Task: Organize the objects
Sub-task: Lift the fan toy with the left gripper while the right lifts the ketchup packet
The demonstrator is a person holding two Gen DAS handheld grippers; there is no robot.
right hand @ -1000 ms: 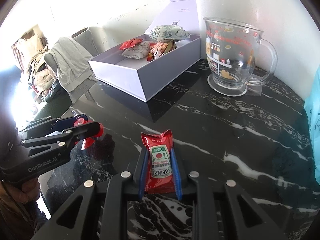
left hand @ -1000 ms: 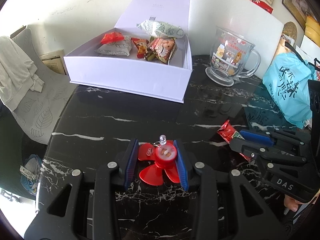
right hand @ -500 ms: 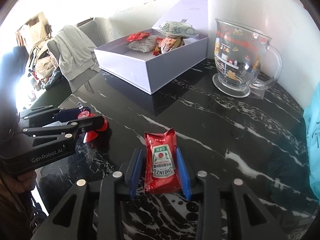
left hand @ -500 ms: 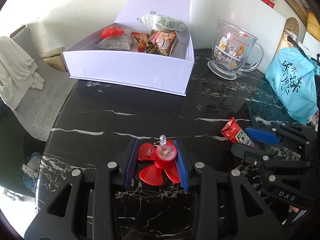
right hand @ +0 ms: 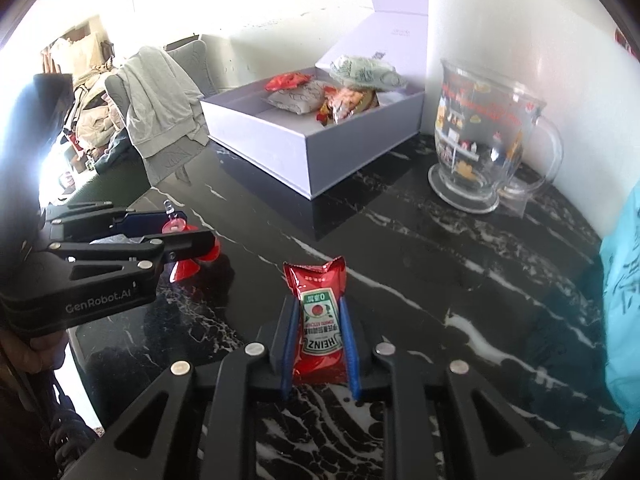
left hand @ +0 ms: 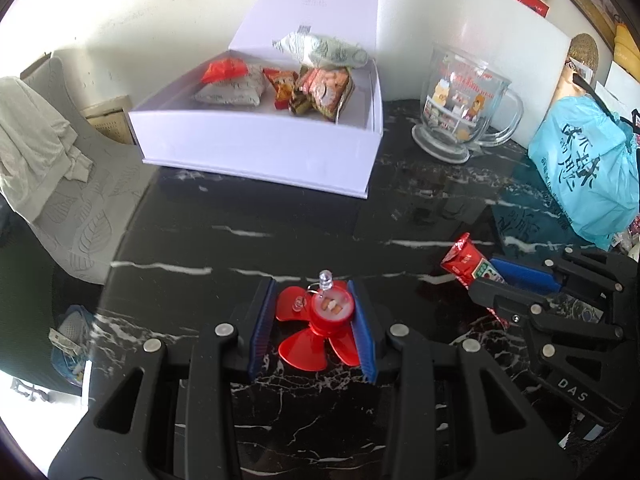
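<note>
Black marble with white veining is filling both views, and the table point(left hand: 168, 240) is looking nearly cleared. Up at its far edge the white gift box point(left hand: 256, 148) is sitting with its lid standing open, and it is already holding a cluster of snack packets point(left hand: 280, 80): a pale pouch, a red one on top of it, a couple of orange wrappers and a green-patterned bag leaning on the lid. That part of the sorting is looking done.

Down in front, both hands are busy. The left gripper point(left hand: 312, 322) is clamping a small red toy fan point(left hand: 320, 328) between its blue pads, the clear bulb on its hub poking up. The right gripper point(right hand: 320, 344) is pinching a Heinz ketchup sachet point(right hand: 318, 320), pads pressing in on both sides, the top of the packet sticking out ahead of the tips. Both loads are hanging low over the marble, well short of the box.

Beside the box a printed glass mug point(right hand: 480, 140) is standing empty, and a blue plastic bag point(left hand: 588, 168) is slumping at the right edge; whether those are part of the job, I can't tell.

So by my reading, the pickups are made and what's left is the carry and the drop into the box, sachet likely joining the food packets
</note>
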